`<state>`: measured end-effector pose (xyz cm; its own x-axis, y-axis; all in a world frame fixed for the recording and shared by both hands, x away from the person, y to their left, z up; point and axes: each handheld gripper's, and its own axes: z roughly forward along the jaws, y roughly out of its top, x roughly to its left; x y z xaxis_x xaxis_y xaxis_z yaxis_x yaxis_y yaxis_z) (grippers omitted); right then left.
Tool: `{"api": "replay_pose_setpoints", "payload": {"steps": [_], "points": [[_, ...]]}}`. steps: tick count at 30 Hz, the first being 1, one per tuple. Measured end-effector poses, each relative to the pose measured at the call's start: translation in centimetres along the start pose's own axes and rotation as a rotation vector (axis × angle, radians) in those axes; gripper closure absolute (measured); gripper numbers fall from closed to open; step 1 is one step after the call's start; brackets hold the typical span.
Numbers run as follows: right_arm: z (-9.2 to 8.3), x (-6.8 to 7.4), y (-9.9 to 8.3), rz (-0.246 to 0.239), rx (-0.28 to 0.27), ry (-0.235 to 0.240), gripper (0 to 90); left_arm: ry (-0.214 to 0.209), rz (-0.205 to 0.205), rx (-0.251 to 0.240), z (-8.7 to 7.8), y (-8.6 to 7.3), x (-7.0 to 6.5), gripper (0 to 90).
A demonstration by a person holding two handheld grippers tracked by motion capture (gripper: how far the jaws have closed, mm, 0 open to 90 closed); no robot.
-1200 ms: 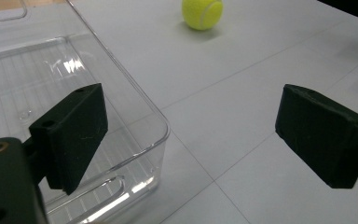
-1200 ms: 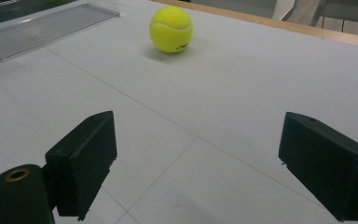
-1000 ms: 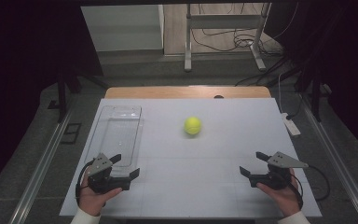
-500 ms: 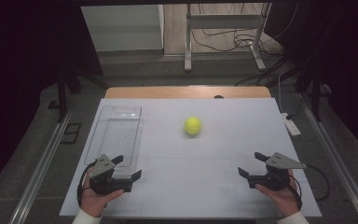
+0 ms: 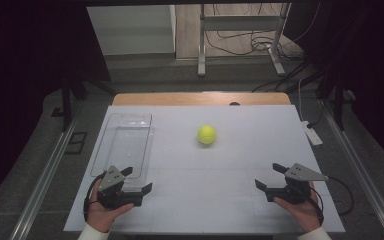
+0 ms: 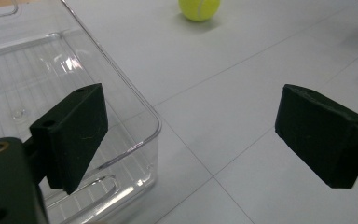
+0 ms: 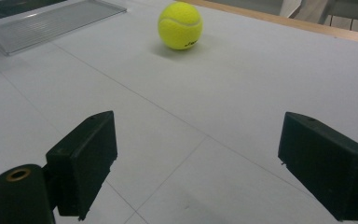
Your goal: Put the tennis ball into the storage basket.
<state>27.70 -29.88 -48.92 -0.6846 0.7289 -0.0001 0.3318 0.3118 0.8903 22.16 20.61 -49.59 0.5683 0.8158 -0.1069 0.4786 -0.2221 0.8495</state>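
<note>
A white table [image 5: 230,200] stands in a dim room with cables on the floor behind it. A yellow tennis ball [image 5: 206,134] sits near the table's middle, well apart from both grippers. The left gripper [image 5: 136,181], jaws wide apart and holding nothing, rests at the near end of a clear plastic tray [image 5: 111,134]. The right gripper [image 5: 270,176] rests likewise spread and empty near the front right edge.
</note>
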Motion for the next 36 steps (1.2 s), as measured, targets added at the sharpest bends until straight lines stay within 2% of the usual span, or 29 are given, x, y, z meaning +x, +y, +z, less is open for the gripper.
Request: {"api": "replay_pose_setpoints", "payload": {"steps": [7,18,24,36], "points": [[0.1,0.1,0.0,-0.009,-0.003,0.017,11.8,0.004,-0.007,0.005,0.2,0.2,-0.1,10.4],[0.1,0.0,0.0,-0.012,-0.001,0.008,11.8,-0.012,-0.003,0.003,0.0,1.2,-0.6,11.1],[0.1,0.0,0.0,-0.010,0.002,0.007,11.8,-0.012,-0.012,0.005,0.0,1.9,-0.5,11.1],[0.2,-0.1,-0.1,-0.012,0.005,0.004,11.8,-0.042,0.011,0.027,0.9,3.2,-1.0,11.3]]}}
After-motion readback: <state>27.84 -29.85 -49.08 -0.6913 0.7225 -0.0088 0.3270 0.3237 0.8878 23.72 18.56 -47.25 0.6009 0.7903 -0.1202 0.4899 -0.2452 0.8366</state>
